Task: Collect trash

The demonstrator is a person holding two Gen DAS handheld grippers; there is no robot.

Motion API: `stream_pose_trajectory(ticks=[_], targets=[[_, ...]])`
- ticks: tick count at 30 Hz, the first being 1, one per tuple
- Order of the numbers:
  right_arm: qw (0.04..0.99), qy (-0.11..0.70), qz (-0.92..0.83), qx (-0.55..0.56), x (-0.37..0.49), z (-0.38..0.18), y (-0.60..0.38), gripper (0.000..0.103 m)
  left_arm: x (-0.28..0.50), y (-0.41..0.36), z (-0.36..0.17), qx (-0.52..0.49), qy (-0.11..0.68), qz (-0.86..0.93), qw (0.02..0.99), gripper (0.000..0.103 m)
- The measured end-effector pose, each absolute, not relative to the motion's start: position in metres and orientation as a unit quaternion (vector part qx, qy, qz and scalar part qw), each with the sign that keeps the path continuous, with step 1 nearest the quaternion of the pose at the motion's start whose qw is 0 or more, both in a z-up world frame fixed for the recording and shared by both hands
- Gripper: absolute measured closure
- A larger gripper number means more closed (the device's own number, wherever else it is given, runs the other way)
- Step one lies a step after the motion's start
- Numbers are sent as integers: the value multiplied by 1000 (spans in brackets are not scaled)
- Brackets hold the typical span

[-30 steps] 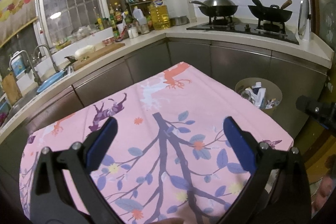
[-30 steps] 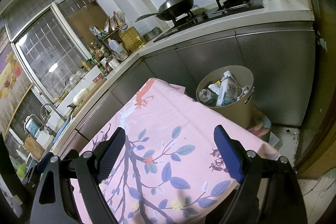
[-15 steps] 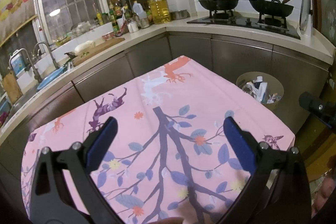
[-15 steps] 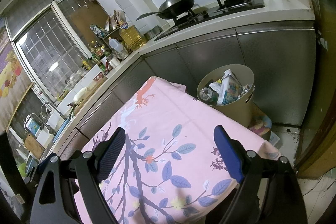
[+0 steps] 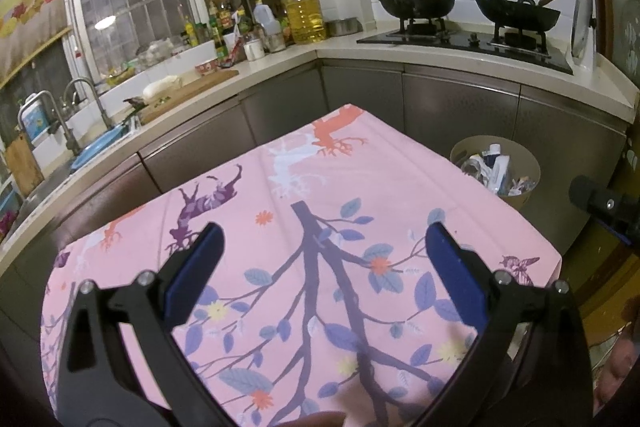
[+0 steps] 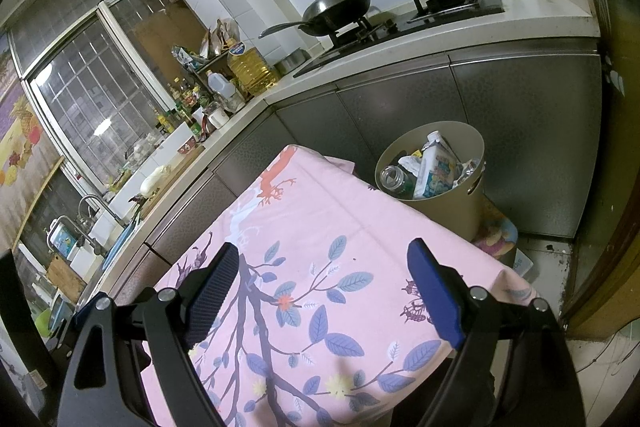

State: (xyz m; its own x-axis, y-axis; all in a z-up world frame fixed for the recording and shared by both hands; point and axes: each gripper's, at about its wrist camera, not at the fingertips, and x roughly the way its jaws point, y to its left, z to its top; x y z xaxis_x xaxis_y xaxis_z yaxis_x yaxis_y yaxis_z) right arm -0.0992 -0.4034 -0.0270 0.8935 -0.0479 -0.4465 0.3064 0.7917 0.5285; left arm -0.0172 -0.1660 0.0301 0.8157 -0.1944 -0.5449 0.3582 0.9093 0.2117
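A beige trash bin (image 6: 464,195) stands on the floor past the table's far right corner, filled with a white carton (image 6: 434,169), a clear bottle (image 6: 390,177) and crumpled paper. The left wrist view shows the same bin (image 5: 516,201) at the right. My left gripper (image 5: 322,247) hovers open over the pink flowered tablecloth (image 5: 304,195), nothing between its blue pads. My right gripper (image 6: 324,263) is also open and empty above the cloth (image 6: 304,227), nearer the bin. No loose trash shows on the cloth.
An L-shaped counter (image 5: 460,63) wraps the far side, with two woks (image 5: 412,1) on a stove, an oil jug (image 5: 306,17), bottles and a sink (image 5: 92,147). Part of the right tool (image 5: 604,207) shows at the left view's right edge. Bare floor (image 6: 548,259) lies right of the bin.
Both grippers stay open and empty. The left view has drifted slightly back and up; the right view has barely shifted.
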Motion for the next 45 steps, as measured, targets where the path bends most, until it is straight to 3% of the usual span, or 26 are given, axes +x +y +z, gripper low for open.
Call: stream_pose_trajectory(ticks=[45], targets=[[922, 213, -95, 308, -99, -29, -402, 20, -18, -162, 22, 155, 276, -154, 936, 6]])
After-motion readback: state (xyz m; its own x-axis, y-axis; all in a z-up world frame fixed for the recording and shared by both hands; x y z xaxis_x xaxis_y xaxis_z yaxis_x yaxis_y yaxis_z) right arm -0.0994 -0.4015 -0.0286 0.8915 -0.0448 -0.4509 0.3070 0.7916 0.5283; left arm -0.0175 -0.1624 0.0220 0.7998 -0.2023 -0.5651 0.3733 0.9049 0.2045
